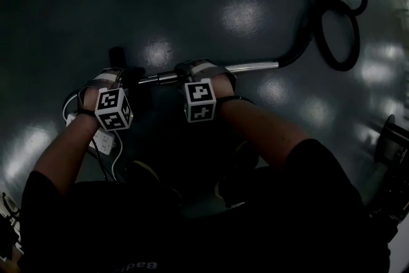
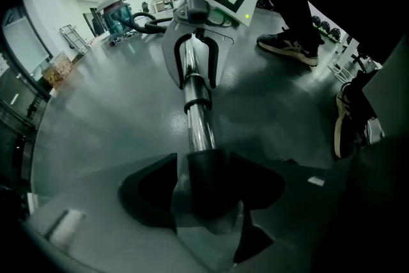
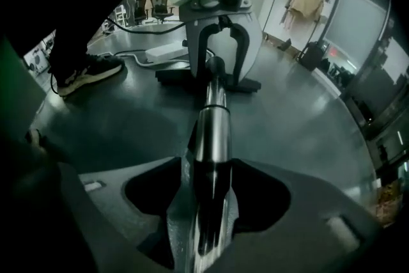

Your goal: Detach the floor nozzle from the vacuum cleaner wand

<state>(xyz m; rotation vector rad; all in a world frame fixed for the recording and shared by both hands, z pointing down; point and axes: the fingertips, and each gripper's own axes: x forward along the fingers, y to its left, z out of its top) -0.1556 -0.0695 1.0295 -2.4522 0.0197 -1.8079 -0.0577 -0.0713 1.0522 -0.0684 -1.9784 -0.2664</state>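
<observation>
My left gripper (image 2: 206, 168) has its jaws spread, straddling the dark collar (image 2: 206, 198) where the chrome wand (image 2: 199, 124) ends. A sliver of floor shows beside the collar, so I judge the pads aren't pressing on it. My right gripper (image 3: 209, 169) is spread wide too, with the wand running between its jaws toward 12 o'clock and nothing clamped.

As I read it, I'm setting one tool on each side of the joint, and the nozzle is not yet off. Next, both jaws need to close firmly, left on the collar and right on the wand. Then I pull straight apart along the wand's line. I can't see whether there's a release catch.

The right gripper view shows the floor nozzle (image 3: 169, 75) lying flat at 12 o'clock, beneath the left gripper. My left gripper view misses it, and the head view is too dark there. Only the head view shows the black hose (image 1: 337, 41), looping off at 2 o'clock.
</observation>
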